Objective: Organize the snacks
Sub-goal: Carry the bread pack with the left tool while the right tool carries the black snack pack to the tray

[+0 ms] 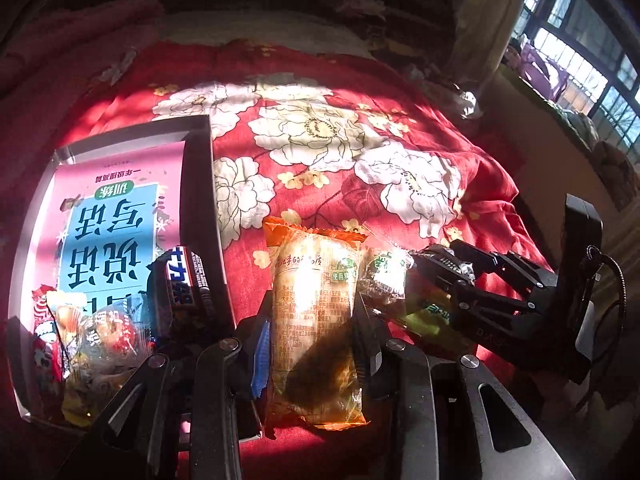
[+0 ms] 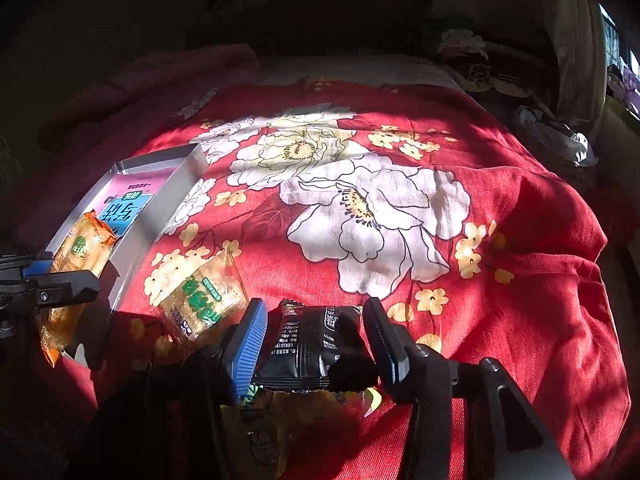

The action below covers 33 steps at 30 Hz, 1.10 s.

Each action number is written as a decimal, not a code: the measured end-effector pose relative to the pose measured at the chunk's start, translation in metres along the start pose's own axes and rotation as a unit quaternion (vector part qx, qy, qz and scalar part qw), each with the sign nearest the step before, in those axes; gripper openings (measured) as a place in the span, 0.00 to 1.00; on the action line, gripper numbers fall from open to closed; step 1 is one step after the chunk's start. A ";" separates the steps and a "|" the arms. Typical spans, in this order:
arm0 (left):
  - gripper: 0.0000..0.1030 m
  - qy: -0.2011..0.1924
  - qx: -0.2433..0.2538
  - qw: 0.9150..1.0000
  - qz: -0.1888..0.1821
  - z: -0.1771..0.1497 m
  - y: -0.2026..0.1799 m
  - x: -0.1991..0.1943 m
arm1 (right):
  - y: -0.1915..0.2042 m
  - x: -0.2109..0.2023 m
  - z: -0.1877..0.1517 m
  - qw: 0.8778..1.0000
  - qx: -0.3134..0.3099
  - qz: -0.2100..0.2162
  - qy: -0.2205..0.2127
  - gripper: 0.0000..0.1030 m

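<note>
My left gripper (image 1: 314,344) is shut on an orange-wrapped pastry packet (image 1: 316,300), lifted just right of the silver tray (image 1: 200,184). From the right wrist view, that left gripper (image 2: 52,280) and orange packet (image 2: 82,246) hang over the tray's near corner (image 2: 188,168). The tray holds a pink book (image 1: 120,208), a black chocolate bar (image 1: 184,284) and several snack packets (image 1: 100,340). My right gripper (image 2: 316,340) stands open around a black packet (image 2: 316,344), which rests on a yellow packet (image 2: 280,412). A clear packet with a green label (image 2: 204,304) lies to its left.
Everything lies on a red bedspread with white flowers (image 2: 360,200). A dark pink blanket (image 1: 80,40) is heaped at the back left. The bed drops off at the right edge (image 2: 592,240), with windows (image 1: 580,40) beyond.
</note>
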<state>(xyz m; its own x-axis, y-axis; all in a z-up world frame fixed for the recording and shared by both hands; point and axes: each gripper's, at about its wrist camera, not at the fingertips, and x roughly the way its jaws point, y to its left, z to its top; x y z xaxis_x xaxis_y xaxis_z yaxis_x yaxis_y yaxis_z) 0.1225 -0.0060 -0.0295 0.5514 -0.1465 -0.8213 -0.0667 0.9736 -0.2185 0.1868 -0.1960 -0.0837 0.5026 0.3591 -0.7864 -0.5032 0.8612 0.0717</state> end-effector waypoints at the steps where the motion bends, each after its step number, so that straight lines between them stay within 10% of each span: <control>1: 0.34 -0.001 -0.001 1.000 0.000 0.000 0.001 -0.002 | 0.000 0.005 -0.002 1.000 -0.005 -0.005 0.010 0.52; 11: 0.34 -0.007 -0.019 1.000 -0.004 0.000 0.017 -0.008 | -0.022 0.008 0.002 0.999 0.042 0.030 -0.001 0.35; 33: 0.34 -0.051 -0.073 0.996 0.014 0.001 0.075 -0.057 | 0.023 -0.072 0.011 0.983 0.043 0.118 -0.131 0.35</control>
<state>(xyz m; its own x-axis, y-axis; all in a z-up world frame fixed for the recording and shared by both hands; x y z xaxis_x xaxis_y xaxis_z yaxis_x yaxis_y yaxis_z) 0.0868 0.0751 0.0015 0.6286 -0.0936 -0.7720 -0.2002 0.9398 -0.2770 0.1468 -0.1985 -0.0189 0.5480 0.6239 -0.5571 -0.5719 0.7655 0.2948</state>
